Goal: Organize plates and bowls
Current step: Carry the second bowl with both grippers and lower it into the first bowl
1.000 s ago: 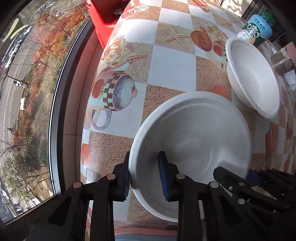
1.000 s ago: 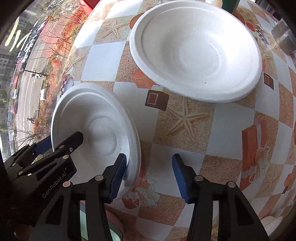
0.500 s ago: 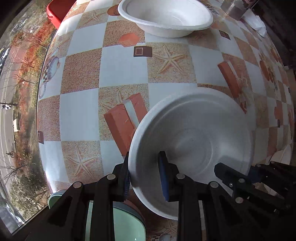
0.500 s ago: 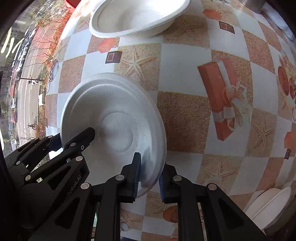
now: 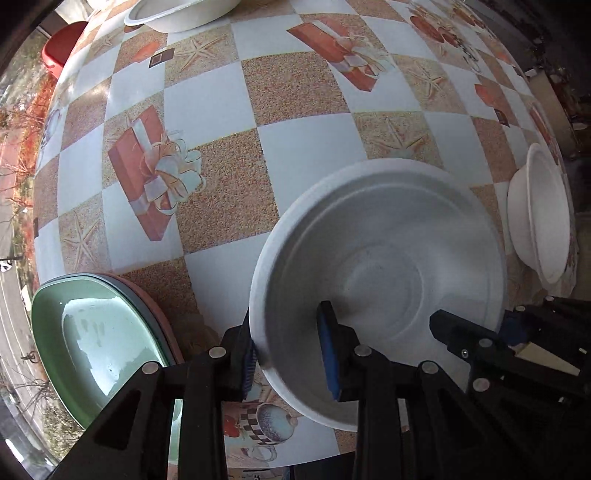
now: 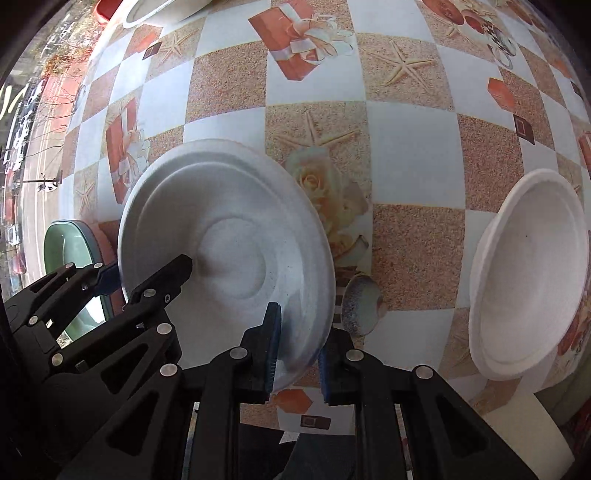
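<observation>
The left claw [image 5: 288,354] points down at the table [image 5: 303,155] with the near rim of a white paper bowl [image 5: 376,258] between its blue pads; its jaws are narrow and just opening, the pads still against the rim wall, one outside and one inside. The bowl spreads from the claw toward one o'clock in the left wrist view. In the right wrist view the right claw [image 6: 297,354] is clamped tight on the same bowl's opposite rim, with the bowl [image 6: 225,236] lying toward eleven o'clock from its tips and the left claw's black fingers reaching in at nine o'clock. Just beside the left claw at nine o'clock sits a stack of plates [image 5: 99,332], a pale green one on top of a pink one. At three o'clock, near the table's edge, stands a second white bowl [image 5: 539,218], tilted by the lens. Farthest off, at eleven o'clock, a third white bowl [image 5: 181,14] rests on the patterned cloth, with a red stool [image 5: 59,51] beyond the table's rim.
</observation>
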Motion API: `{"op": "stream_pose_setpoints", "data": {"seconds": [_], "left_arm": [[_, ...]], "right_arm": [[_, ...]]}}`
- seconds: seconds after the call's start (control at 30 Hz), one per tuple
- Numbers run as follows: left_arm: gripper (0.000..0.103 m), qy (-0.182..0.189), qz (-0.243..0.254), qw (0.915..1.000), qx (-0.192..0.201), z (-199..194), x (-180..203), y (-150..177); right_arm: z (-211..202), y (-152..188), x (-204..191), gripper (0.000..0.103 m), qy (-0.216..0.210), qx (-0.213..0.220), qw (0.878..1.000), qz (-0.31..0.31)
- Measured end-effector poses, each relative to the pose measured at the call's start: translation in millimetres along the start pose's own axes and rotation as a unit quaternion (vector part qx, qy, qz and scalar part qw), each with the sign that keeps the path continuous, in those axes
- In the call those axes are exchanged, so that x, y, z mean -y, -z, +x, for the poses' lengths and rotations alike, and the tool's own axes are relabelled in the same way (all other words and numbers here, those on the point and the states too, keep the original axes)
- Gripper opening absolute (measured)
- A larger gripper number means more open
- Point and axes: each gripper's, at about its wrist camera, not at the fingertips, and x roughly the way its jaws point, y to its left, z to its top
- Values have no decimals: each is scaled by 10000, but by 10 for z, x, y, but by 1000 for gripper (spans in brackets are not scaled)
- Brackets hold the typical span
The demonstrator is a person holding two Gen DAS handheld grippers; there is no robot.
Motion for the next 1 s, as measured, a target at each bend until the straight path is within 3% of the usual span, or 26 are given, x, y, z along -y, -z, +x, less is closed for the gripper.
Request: {"op": "stream_pose_setpoints", "data": {"seconds": [0.2, 0.43, 0.53, 0.87, 1.0], "left_arm": [[34, -44, 41, 10000, 30, -140, 92, 141], [34, -32, -355, 9991, 219, -492, 250, 98], [34, -89, -303, 9988, 384, -636, 457, 96], [35, -395, 254, 9960, 762, -959, 991, 134], [35, -564, 472, 9940, 811, -1060, 1184, 149]], "right_arm": [[-35, 247, -15, 19, 128, -6, 9998, -118], [-320, 187, -132, 20, 45, 87, 9986, -528], [-535, 194, -101, 20, 54, 209, 9975, -672], [-871, 266, 403, 20, -382, 656, 9968, -256], [-1031, 388, 815, 20, -671, 751, 9949, 0]]}}
